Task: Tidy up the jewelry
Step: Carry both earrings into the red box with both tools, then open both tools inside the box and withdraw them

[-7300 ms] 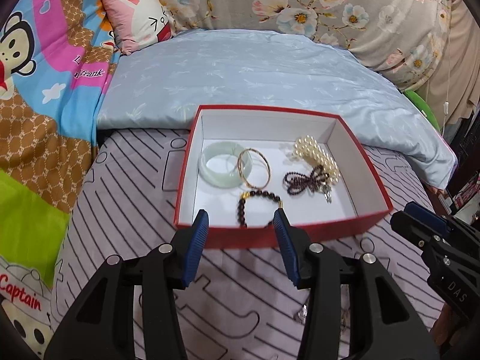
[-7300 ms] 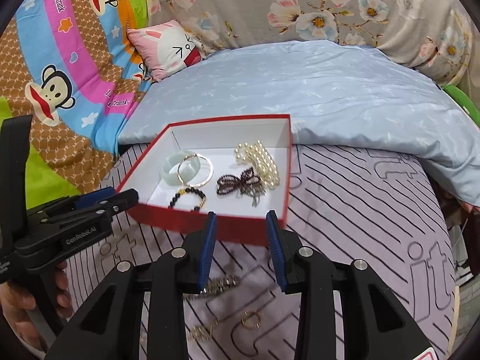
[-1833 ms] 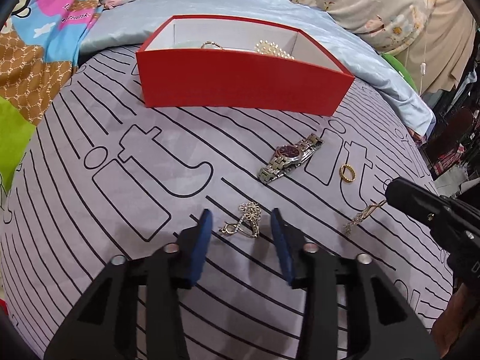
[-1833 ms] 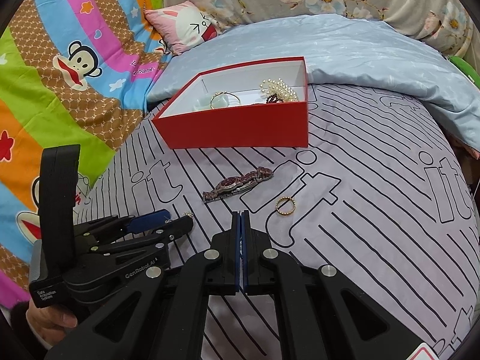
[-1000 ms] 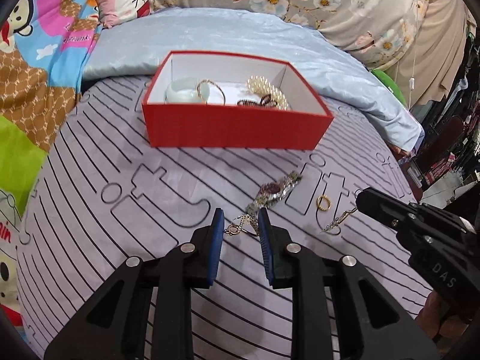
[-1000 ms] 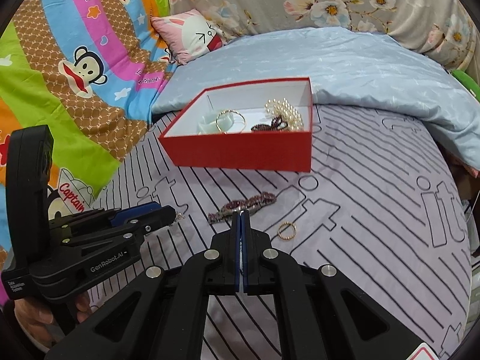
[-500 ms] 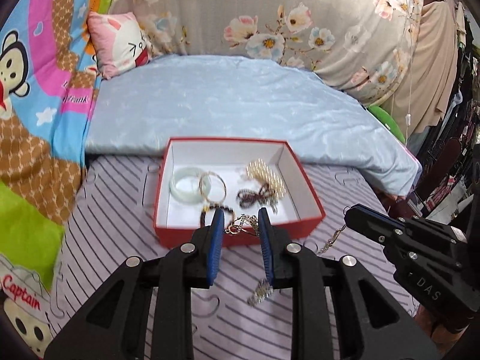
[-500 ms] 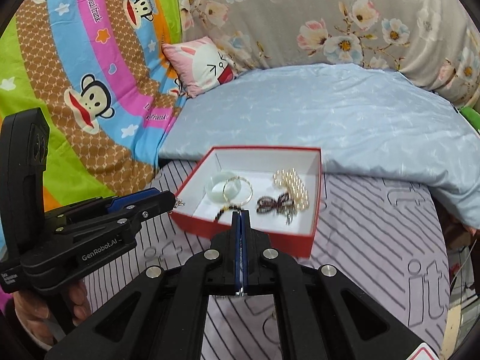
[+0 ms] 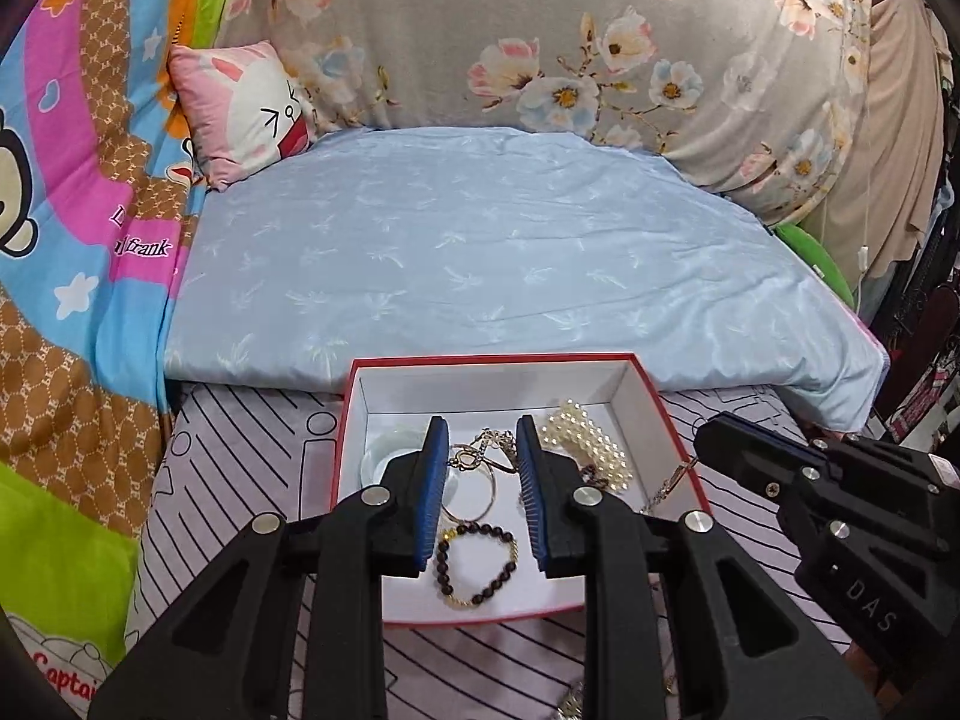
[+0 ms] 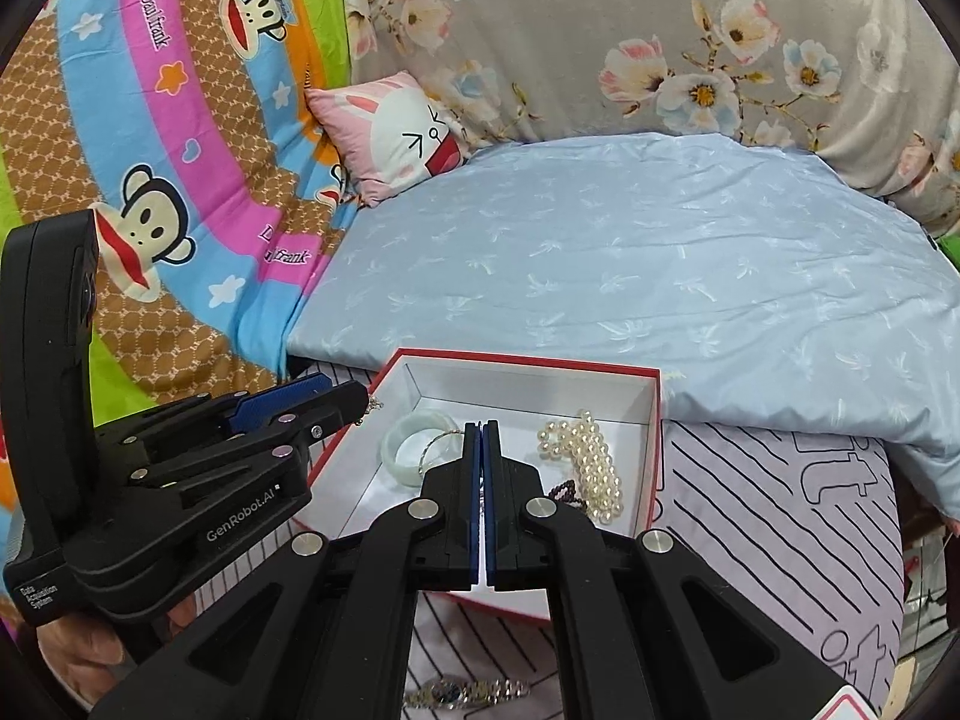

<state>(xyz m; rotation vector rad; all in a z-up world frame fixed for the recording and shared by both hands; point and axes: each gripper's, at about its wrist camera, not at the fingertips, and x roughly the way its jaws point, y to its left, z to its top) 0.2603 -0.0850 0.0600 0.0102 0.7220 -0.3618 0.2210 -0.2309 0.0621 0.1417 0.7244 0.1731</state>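
A red box (image 9: 666,414) with a white inside sits on the striped mat; it also shows in the right wrist view (image 10: 659,420). It holds a jade bangle (image 10: 408,441), a gold bangle (image 9: 471,498), a pearl string (image 9: 591,441) and a dark bead bracelet (image 9: 477,564). My left gripper (image 9: 482,447) hangs over the box, shut on a thin gold chain (image 9: 480,456). My right gripper (image 10: 482,441) is shut over the box's near edge, with a thin gold chain (image 9: 675,477) dangling from its tip.
A silver watch (image 10: 465,693) lies on the mat in front of the box. A light blue quilt (image 9: 480,252) lies behind the box, with a pink pillow (image 9: 246,108) and cartoon blanket (image 9: 66,192) at left.
Both grippers have moved forward and now hang over the box, each still carrying its chain. Earlier the left gripper closed on its chain on the mat and lifted it.
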